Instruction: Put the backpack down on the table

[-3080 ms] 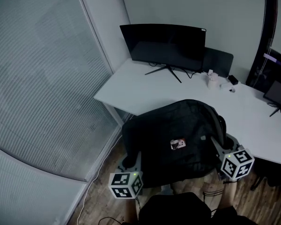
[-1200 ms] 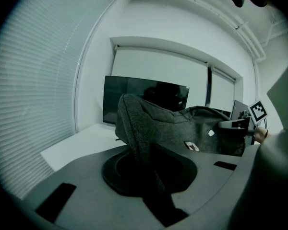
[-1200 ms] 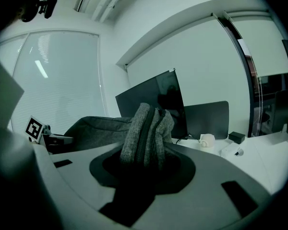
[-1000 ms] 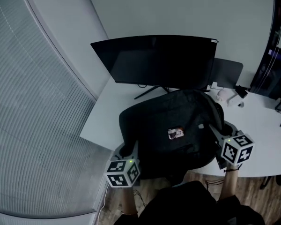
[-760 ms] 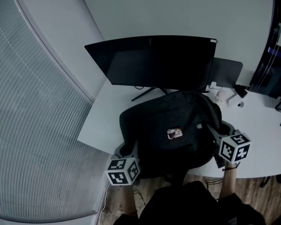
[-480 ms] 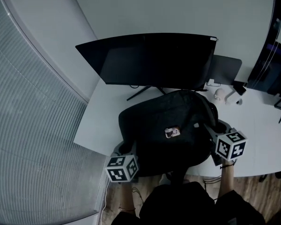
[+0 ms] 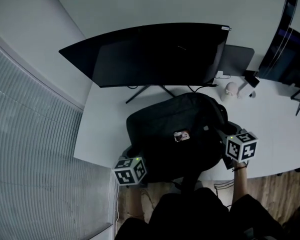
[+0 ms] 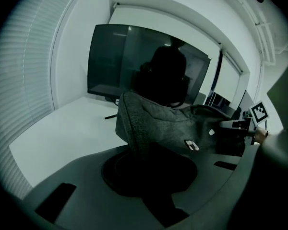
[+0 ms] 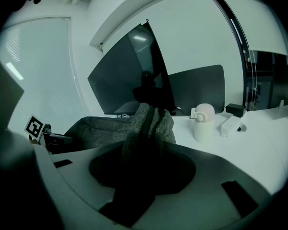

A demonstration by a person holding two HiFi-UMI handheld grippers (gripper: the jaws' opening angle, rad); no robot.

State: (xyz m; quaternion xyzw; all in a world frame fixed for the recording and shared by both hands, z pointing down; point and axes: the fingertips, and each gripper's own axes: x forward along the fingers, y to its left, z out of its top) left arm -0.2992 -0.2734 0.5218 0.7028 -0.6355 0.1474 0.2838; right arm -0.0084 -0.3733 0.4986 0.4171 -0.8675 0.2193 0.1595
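The dark grey backpack (image 7: pixel 175 134) sits over the near edge of the white table (image 7: pixel 102 129), in front of the big monitor; I cannot tell whether it rests on the tabletop. It has a small tag (image 7: pixel 181 136) on its front. My left gripper (image 7: pixel 133 159) is at its lower left corner, shut on a fold of its fabric (image 8: pixel 134 123). My right gripper (image 7: pixel 224 136) is at its right side, shut on a bunched fold (image 9: pixel 144 123). The fabric hides the fingertips of both grippers (image 8: pixel 144 162) (image 9: pixel 139 164).
A wide dark monitor (image 7: pixel 150 54) stands behind the backpack, with a smaller dark screen (image 7: pixel 237 59) beside it. A small white rounded object (image 9: pixel 204 121) and a white adapter (image 9: pixel 230 124) lie to the right. Window blinds (image 7: pixel 25 149) run along the left, and wooden floor (image 7: pixel 285 189) shows below the table.
Both grippers and the backpack have moved forward and down over the table toward the monitor. Both grips have stayed the same.
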